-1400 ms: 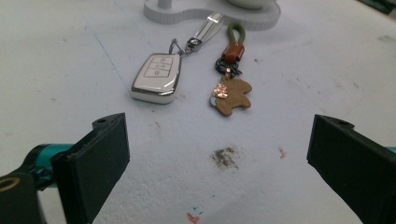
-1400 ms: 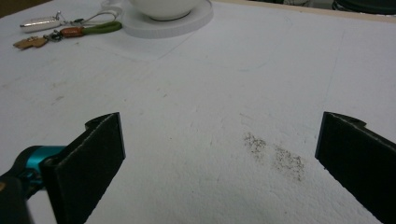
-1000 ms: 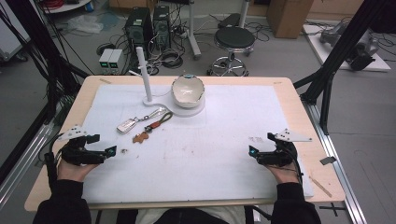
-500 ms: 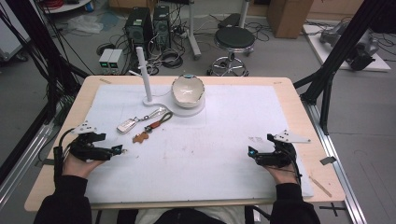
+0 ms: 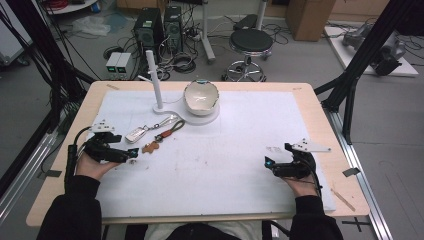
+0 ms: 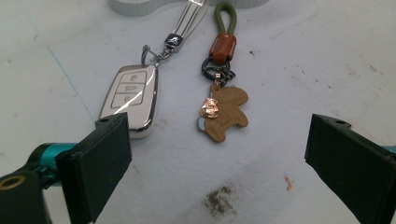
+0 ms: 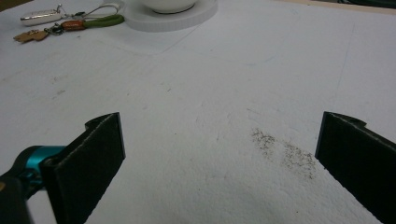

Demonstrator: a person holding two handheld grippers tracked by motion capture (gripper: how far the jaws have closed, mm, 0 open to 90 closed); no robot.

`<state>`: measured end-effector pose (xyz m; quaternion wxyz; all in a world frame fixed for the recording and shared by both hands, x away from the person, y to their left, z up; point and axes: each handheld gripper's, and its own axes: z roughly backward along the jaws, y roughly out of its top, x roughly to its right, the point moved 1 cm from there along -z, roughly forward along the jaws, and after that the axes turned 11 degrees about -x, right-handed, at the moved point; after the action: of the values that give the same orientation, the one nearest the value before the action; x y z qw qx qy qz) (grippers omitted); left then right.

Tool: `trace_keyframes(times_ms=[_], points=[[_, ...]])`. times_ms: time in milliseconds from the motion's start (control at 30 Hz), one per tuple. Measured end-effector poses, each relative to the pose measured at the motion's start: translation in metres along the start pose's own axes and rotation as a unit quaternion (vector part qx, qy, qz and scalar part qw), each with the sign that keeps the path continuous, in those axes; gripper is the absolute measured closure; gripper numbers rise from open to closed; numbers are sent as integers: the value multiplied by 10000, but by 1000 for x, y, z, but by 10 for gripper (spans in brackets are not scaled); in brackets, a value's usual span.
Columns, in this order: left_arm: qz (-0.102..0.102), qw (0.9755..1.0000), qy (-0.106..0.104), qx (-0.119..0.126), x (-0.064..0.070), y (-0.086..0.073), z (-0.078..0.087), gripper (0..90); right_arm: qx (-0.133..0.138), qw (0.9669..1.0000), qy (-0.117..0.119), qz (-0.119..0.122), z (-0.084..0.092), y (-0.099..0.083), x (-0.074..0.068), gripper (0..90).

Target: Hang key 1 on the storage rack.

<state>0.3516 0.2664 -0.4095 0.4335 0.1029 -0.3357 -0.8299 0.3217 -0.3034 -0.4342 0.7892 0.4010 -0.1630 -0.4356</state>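
A silver car key fob [image 5: 136, 134] [image 6: 130, 100] lies on the white mat left of centre. Beside it is a keychain with a green loop [image 5: 175, 125] [image 6: 226, 14] and a brown bear charm [image 5: 150, 147] [image 6: 223, 114]. My left gripper [image 5: 131, 155] [image 6: 217, 154] is open just short of the two, its jaws wide apart with the charm between and beyond them, touching neither. My right gripper [image 5: 268, 163] [image 7: 219, 135] rests open at the right side of the mat, with nothing between its jaws. The fob [image 7: 39, 17] and keychain [image 7: 70, 25] lie far off in the right gripper view.
A white bowl [image 5: 201, 96] sits on a round white base [image 5: 214, 115] at the back centre, with a white upright post [image 5: 152, 75] to its left. The wooden table edge [image 5: 320, 115] frames the mat. Dark smudges [image 7: 285, 149] mark the mat.
My left gripper has moved a little forward and to the right, closer to the fob and keychain. The right gripper has stayed put.
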Motion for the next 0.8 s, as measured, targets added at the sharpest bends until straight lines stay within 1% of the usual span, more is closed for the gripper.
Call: trace_keyframes(times_ms=[33, 67, 133, 233, 267, 300, 367, 400, 433, 467, 533, 633, 667, 700, 733, 767, 800], points=[[0, 10000, 0, 0, 0, 0, 0, 77, 7, 10000, 6, 11, 0, 0, 0, 4], [-64, 10000, -4, 2, 2, 6, -3, 77, -2, 10000, 5, -17, 0, 0, 0, 4], [-60, 10000, -7, 12, 3, 9, -4, 77, -11, 10000, 10, -41, 0, 0, 0, 4], [-175, 9998, -14, -16, 7, 18, -8, 77, 6, 10000, -4, -19, 0, 0, 0, 4], [-196, 9998, -36, -3, 8, 21, -9, 79, 3, 10000, 2, -25, 0, 0, 0, 4], [-196, 9998, -36, -3, 8, 21, -9, 84, 3, 10000, 2, -25, 0, 0, 0, 4], [-229, 9997, -72, -37, 9, 26, -12, 84, 7, 10000, 9, -36, 0, 0, 0, 4], [-296, 9995, -61, -106, 9, 30, -15, 85, 7, 10000, 16, -64, 0, 0, 0, 4], [-296, 9995, -61, -106, 9, 30, -15, 85, 7, 10000, 16, -64, 0, 0, 0, 4], [-322, 9993, -126, -108, 11, 34, -19, 87, 26, 9999, 34, -92, 0, 1, 0, 4], [-397, 9990, -132, -176, 12, 35, -23, 91, 43, 9999, 28, -120, 1, 1, 1, 4], [-418, 9988, -125, -242, 13, 37, -26, 91, 59, 9999, 11, -105, 1, 1, 1, 4], [-470, 9984, -123, -297, 12, 40, -29, 91, 34, 9999, 14, -119, 0, 0, 1, 4], [-470, 9984, -123, -297, 12, 40, -29, 92, 23, 9999, 12, -112, 0, 1, 1, 4], [-482, 9985, -144, -221, 12, 43, -30, 102, 1, 9999, 11, -103, 0, 1, 1, 4], [-482, 9985, -144, -221, 12, 43, -30, 113, 1, 9999, 11, -103, 0, 1, 1, 4], [-494, 9984, -165, -213, 11, 46, -33, 116, 0, 10000, -1, -75, -1, 1, 1, 4]])
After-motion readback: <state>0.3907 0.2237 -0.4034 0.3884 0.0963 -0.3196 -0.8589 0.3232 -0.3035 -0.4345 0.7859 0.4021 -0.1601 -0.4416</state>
